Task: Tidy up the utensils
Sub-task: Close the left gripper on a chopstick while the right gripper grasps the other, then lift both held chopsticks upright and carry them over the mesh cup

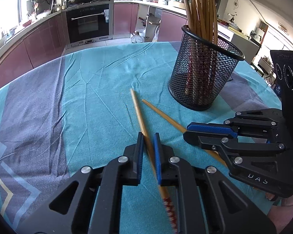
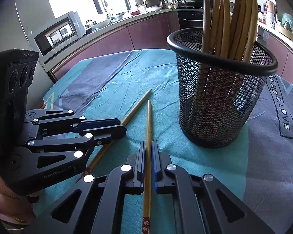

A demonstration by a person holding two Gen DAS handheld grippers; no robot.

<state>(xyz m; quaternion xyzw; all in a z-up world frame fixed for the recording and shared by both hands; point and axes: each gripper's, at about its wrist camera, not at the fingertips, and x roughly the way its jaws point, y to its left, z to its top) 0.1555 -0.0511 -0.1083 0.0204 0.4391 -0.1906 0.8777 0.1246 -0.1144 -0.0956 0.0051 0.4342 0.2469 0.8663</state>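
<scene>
Two bamboo chopsticks with red patterned ends are each held in a gripper, low over the teal tablecloth (image 1: pixel 99 81). My left gripper (image 1: pixel 148 138) is shut on one chopstick (image 1: pixel 137 109), which runs between its blue pads. My right gripper (image 2: pixel 148 146) is shut on the other chopstick (image 2: pixel 148 120). Each gripper also shows in the other's view: the right gripper (image 1: pixel 187 132) beside the second chopstick (image 1: pixel 162 115), the left gripper (image 2: pixel 121 126) on the first chopstick (image 2: pixel 136 107). A black mesh cup (image 1: pixel 201 74) (image 2: pixel 218 105) holding several chopsticks stands upright just beyond and to the right.
The teal and grey cloth (image 2: pixel 111 81) covers the table, whose far edge (image 1: pixel 99 47) drops toward the kitchen floor. Purple cabinets, an oven (image 1: pixel 87 22) and a microwave (image 2: pixel 58 33) stand beyond. A sleeve and hand (image 2: pixel 2 200) hold the left gripper.
</scene>
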